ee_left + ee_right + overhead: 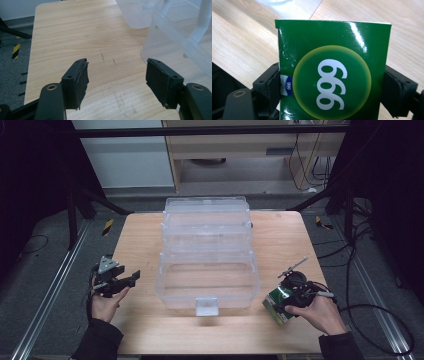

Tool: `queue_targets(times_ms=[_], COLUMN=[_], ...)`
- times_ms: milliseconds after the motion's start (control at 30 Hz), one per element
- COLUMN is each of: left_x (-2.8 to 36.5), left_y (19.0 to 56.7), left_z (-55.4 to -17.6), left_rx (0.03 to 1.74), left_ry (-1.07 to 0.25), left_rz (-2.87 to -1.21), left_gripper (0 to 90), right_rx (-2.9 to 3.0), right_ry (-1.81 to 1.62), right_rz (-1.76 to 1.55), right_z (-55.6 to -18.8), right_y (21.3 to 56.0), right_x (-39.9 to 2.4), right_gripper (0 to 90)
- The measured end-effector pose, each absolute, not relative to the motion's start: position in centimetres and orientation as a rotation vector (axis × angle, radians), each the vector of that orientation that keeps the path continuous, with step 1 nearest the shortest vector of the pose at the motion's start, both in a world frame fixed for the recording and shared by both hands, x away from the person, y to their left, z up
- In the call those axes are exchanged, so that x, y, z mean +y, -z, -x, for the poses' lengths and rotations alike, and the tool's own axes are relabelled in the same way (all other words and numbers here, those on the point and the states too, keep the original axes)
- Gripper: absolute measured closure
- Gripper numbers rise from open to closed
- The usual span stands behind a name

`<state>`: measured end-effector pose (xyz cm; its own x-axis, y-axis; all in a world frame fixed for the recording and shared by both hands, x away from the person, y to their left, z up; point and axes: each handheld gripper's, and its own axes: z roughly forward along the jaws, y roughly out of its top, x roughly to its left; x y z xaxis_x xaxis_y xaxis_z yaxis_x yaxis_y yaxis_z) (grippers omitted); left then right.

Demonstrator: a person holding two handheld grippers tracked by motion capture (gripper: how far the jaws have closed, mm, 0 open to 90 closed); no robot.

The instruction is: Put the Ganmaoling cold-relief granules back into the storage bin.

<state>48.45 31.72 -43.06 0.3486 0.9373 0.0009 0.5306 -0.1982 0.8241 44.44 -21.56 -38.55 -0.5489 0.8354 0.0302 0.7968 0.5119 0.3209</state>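
Observation:
A green box (332,37) with a white "999" in a yellow-green circle sits between the jaws of my right gripper (333,75). Both pads press on its sides. From above, that green box (274,309) is held just over the table's front right part, with the right gripper (280,302) shut on it. A large clear plastic storage box (207,250) with stepped tiers stands open in the middle of the table. My left gripper (131,279) hovers to its left, jaws wide apart and nothing between them (117,62). The clear box's corner (180,37) is just right of it.
The wooden table (140,235) has bare room to the left and front of the clear box. A white latch (206,306) hangs at the box's front wall. Dark carpet, metal rails and cables (380,310) surround the table.

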Motion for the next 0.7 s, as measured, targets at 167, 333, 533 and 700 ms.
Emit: queue_targets(times_ms=[167,333,533,700], left_x=[31.7,31.6,31.6,31.6], left_y=[43.0,43.1,43.1,43.1], left_z=[-48.4,-48.4,-48.4,-48.4], left_rx=[1.285,1.284,1.284,1.284], left_ry=[-0.681,-0.678,-0.677,-0.678], left_rz=[-1.856,-1.858,-1.857,-1.857], left_gripper=[33.5,33.5,33.5,33.5], right_rx=[2.573,2.542,2.537,2.535], right_ry=[-0.496,-0.526,-0.557,-0.554], right_rz=[-1.411,-1.396,-1.379,-1.350], right_z=[-44.4,-44.7,-45.1,-45.5], right_y=[36.7,35.3,34.2,33.0], right_x=[-22.4,-22.7,-22.7,-22.7], right_gripper=[17.3,17.3,17.3,17.3])
